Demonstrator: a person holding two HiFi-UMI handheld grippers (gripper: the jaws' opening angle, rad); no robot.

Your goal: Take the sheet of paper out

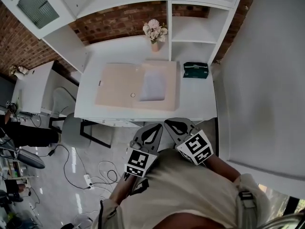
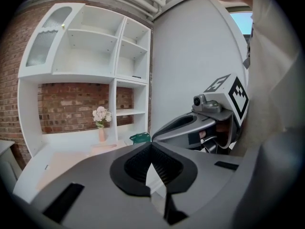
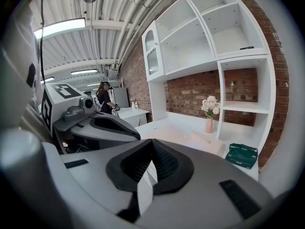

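Note:
On the white desk [image 1: 200, 99] lies an open beige folder [image 1: 119, 85], and a white sheet of paper [image 1: 153, 86] rests in its right half. Both grippers hang side by side in front of the desk's near edge, close to the person's body and apart from the folder. My left gripper [image 1: 156, 127] [image 2: 151, 144] is shut with nothing in it. Beside it, my right gripper [image 1: 172, 123] [image 3: 152, 141] is also shut and empty. The folder [image 3: 176, 132] shows ahead in the right gripper view, the sheet hard to make out there.
A vase of pale flowers [image 1: 155, 32] stands at the desk's back, and a green box [image 1: 196, 70] lies at its right under the white shelves [image 1: 200, 27]. A white wall [image 1: 267, 80] bounds the right side. Cables [image 1: 95, 173] lie on the floor at the left.

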